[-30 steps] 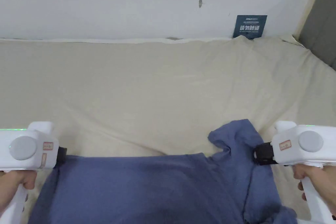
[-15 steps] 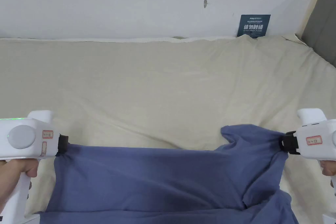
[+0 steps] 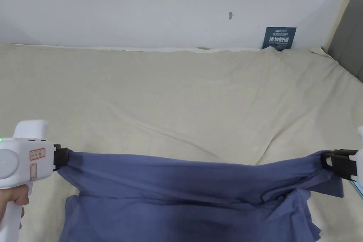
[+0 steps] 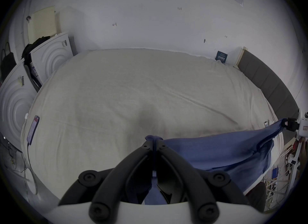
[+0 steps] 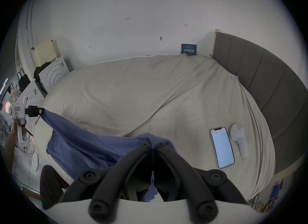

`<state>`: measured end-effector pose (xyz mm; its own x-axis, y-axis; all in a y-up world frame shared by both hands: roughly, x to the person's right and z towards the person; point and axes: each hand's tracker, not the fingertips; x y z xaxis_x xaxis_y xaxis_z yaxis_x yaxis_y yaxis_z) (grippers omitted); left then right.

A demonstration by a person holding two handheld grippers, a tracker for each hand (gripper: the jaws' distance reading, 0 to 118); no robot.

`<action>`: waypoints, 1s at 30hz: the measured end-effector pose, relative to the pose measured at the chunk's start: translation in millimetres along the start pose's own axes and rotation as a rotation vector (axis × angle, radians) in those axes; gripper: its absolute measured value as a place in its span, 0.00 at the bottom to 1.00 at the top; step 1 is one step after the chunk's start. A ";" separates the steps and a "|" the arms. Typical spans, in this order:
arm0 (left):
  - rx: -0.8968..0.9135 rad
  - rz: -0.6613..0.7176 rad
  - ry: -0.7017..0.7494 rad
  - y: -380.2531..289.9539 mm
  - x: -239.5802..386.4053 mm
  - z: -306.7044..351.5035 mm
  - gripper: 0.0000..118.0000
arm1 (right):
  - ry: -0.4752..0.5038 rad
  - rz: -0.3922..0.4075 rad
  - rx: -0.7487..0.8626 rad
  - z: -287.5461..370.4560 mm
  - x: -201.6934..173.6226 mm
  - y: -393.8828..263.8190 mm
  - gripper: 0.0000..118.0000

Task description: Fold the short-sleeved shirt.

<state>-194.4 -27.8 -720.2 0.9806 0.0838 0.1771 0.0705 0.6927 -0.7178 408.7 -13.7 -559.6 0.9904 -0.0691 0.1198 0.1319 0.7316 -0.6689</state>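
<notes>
Shirt (image 3: 184,189) is hanging taut above the bed (image 3: 177,94) because each hand-held gripper, left (image 3: 61,156) and right (image 3: 328,163), is pinching a corner, flattening it for folding.

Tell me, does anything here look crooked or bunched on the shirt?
Yes. The blue shirt, stretched between the left gripper and right gripper, is bunched near the right gripper, where a sleeve hangs twisted.

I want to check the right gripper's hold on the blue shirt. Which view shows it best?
The right gripper view: the right gripper has both jaws closed on the blue shirt, seen up close. The head view shows it side-on at the frame edge; the left gripper view shows it small and distant.
</notes>
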 end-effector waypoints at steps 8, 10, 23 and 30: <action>-0.022 -0.029 0.030 -78.1 -10.8 37.9 0.00 | 0.059 0.004 -0.024 38.9 -8.9 -61.2 0.02; -0.046 -0.021 0.022 -100.6 -13.6 36.3 0.00 | 0.050 0.016 -0.049 37.1 -9.1 -79.6 0.02; -0.199 0.073 0.034 -151.2 -24.2 -6.6 0.00 | 0.026 -0.051 -0.219 -4.4 7.3 -150.0 0.02; -0.214 0.054 0.045 -148.4 -27.8 -11.6 0.54 | 0.000 -0.077 -0.280 -14.5 10.7 -160.4 0.12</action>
<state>-230.0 -141.2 -626.4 0.9909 0.0813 0.1074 0.0498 0.5198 -0.8529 398.8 -141.6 -461.7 0.9771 -0.1172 0.1777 0.2128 0.5088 -0.8342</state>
